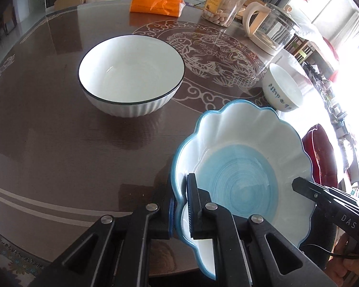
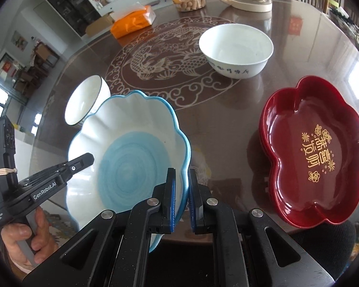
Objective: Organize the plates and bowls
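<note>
Scalloped blue plate (image 2: pixel 131 148) pinched by both hand-held grippers, left (image 1: pixel 180 205) marked "GenRobot.AI", right (image 2: pixel 182 201) "DAS"

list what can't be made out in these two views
- Blue scalloped plate: its underside and any gap to the table, both views.
- Red dishes: how many are stacked; left wrist view shows only a sliver behind the plate.
- Writing on the small white bowl: too small.

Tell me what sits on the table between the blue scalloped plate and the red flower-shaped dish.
Nothing: in the right wrist view only bare glossy table separates the blue scalloped plate from the red dish.
</note>
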`<state>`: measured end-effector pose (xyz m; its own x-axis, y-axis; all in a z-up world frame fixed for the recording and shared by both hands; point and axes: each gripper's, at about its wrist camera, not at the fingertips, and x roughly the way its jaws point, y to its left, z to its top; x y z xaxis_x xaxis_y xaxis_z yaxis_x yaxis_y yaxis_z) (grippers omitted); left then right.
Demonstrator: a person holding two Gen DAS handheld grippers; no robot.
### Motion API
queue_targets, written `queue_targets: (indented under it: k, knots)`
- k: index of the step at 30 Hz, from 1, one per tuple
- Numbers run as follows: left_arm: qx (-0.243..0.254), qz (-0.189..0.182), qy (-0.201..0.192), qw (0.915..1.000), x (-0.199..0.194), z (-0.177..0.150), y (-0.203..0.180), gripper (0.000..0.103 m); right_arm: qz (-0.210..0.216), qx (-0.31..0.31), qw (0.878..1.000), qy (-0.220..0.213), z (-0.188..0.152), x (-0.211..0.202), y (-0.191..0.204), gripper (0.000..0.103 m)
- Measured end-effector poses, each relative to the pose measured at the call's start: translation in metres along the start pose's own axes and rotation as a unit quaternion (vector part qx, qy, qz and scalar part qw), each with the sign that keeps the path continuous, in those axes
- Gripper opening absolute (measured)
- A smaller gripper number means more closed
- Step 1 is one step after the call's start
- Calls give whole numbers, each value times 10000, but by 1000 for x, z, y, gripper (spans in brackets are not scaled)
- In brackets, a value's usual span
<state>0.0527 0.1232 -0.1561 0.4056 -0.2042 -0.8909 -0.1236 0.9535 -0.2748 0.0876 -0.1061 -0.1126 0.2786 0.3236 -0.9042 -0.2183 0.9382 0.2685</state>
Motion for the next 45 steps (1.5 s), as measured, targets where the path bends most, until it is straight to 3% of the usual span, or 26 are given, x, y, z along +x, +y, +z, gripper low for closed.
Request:
queue_targets:
  k: [12,15,16,17,18,19,24,27,30,38,45]
  knots:
    - [417,434,-337,9976,10,-3,-7,11,13,-36,10000,-21,-2,26,-8,12]
    - [589,629,-580,9946,2,-8,-11,34,20,-86,9999,-131,-6,23,-8,19]
    - [627,709,-678,9932,-3,-9,-11,54,-67,-126,9997,-217,-8,21,-7,27]
    - [644,789,-792,9916,-8,-12,-11,71,-143,-161,9993,-311,-10,18,-6,49]
    - [647,868,-924,9898,-16,-14,-11,75,-198,-172,9988,-422,-13,14,-6,60]
    - [642,931,-1077,9877,-24,-16,-10,77,-252,-191,9982,-518,-15,7,-5,60]
    - [742,1071,-1372,9819,-59,-21,-14,82,-424,-162,9928,-1104,-31,-38,1,60]
    - [881,1085,-1497,9788,-78,-22,-24,82,-471,-119,9867,-1550,-45,-67,14,67]
    - [986,1058,-1650,9756,-96,-23,-35,83,-568,-230,9801,-1886,-54,-87,32,68]
    - [1129,1126,-1817,9703,-124,-27,-50,86,-1010,-713,9677,-2197,-61,-103,62,68]
    - [1117,1133,-1852,9697,-132,-28,-51,86,-1176,-688,9627,-2338,-66,-102,64,68]
